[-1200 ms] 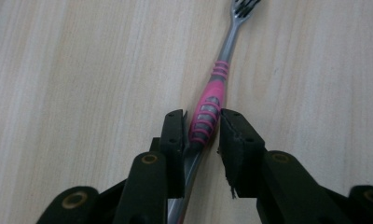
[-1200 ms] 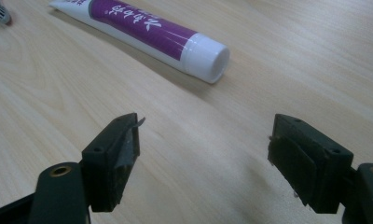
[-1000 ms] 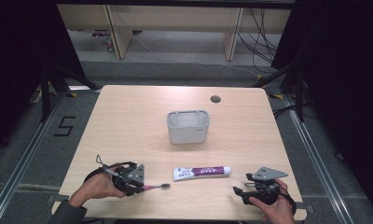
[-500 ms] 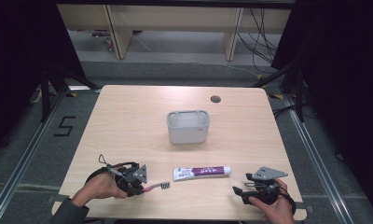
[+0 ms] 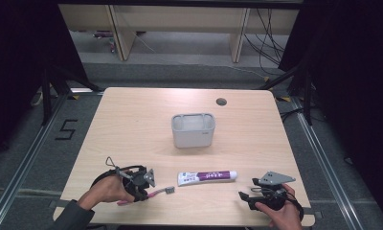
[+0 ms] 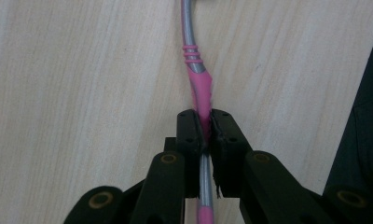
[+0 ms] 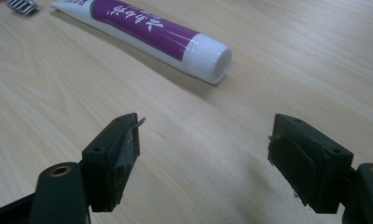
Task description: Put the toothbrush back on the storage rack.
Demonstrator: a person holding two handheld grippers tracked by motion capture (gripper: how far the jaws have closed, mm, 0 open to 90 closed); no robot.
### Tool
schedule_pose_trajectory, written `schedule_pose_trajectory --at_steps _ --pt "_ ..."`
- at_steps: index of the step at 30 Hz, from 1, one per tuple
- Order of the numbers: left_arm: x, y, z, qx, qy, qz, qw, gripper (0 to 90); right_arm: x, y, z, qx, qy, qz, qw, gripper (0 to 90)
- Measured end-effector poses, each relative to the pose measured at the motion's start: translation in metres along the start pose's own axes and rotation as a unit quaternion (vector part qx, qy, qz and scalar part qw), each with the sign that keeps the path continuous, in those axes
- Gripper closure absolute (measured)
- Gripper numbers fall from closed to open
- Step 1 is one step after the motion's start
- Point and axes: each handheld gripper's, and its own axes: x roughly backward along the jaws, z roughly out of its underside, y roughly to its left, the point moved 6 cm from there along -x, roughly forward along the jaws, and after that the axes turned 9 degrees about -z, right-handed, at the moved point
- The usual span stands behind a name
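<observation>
Toothbrush pinched, ready to lift.
Your left gripper (image 6: 202, 128) squeezes the toothbrush (image 6: 199, 88) beside the toothpaste (image 5: 207, 177); your right gripper (image 7: 203, 154) waits open.

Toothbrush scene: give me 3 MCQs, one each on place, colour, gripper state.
1. Where does the toothpaste tube lie?
A. inside the grey bin
B. on the table between the two grippers
C. on the floor

2. What colour is the toothbrush handle?
A. pink and grey
B. green
C. yellow

3. How does the left gripper stand?
A. wide open
B. shut on nothing
C. shut on the toothbrush

Key: B, the tube lies flat in front of the grey bin; A, seen in the left gripper view; C, the pads press on the handle.
</observation>
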Motion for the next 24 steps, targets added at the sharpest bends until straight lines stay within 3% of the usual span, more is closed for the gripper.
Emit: schedule_pose_trajectory --at_steps 8,12,14,16,17,19,20,22,23,24 --pt "0.004 0.003 -0.002 0.002 -0.011 -0.006 0.9999 82.0 0.000 -0.002 0.000 0.000 0.001 0.001 1.0000 25.3" --pt "0.011 0.007 -0.004 0.023 -0.024 -0.012 0.9994 82.0 0.000 -0.003 0.000 0.006 -0.001 0.001 1.0000 25.2" --pt "0.015 0.011 -0.004 0.032 -0.033 -0.019 0.9987 82.0 0.001 0.000 0.000 -0.011 -0.001 0.000 0.9999 25.2" --pt "0.020 0.014 -0.004 0.037 -0.042 -0.021 0.9982 82.0 0.001 -0.002 0.000 -0.006 -0.004 0.002 1.0000 25.3" --pt "0.022 0.015 -0.006 0.047 -0.055 -0.023 0.9971 82.3 0.001 -0.003 -0.001 -0.003 -0.005 0.003 1.0000 25.3" --pt "0.031 0.022 -0.008 0.045 -0.077 -0.026 0.9957 82.6 0.001 -0.003 -0.001 -0.004 -0.004 0.004 1.0000 25.3" --pt "0.037 0.027 -0.008 0.054 -0.087 -0.028 0.9944 82.7 0.001 -0.003 -0.001 -0.003 -0.004 0.004 1.0000 25.3" --pt "0.045 0.034 -0.009 0.059 -0.103 -0.049 0.9917 82.7 0.001 -0.004 -0.001 -0.002 -0.006 0.004 1.0000 25.3" --pt "0.051 0.037 -0.010 0.070 -0.117 -0.060 0.9889 82.8 0.002 -0.003 -0.001 -0.005 -0.008 0.003 1.0000 25.3" --pt "0.051 0.037 -0.010 0.070 -0.117 -0.060 0.9889 82.9 0.002 -0.003 -0.001 -0.005 -0.008 0.003 1.0000 25.3"
